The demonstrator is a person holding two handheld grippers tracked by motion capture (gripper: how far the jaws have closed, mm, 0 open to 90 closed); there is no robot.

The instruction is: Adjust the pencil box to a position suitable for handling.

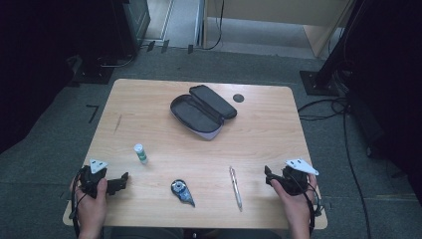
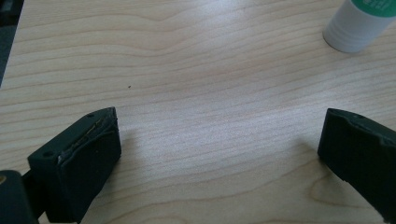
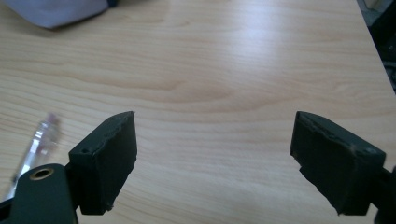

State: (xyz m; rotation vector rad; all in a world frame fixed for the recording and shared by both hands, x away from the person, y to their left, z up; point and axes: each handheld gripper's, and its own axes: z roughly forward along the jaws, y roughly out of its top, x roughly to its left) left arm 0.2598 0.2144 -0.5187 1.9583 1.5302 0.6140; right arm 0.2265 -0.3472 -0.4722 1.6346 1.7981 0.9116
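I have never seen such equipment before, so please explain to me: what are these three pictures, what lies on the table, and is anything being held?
A person sits at a wooden table and holds a hand-operated tool with two black jaws in each hand: the left gripper and the right gripper. One picture is taken from above. The other two come from small cameras riding on each gripper, looking along its jaws. On the table lie an open pencil case, a glue stick, a correction tape dispenser and a pen. Both grippers stand open over bare wood and hold nothing.
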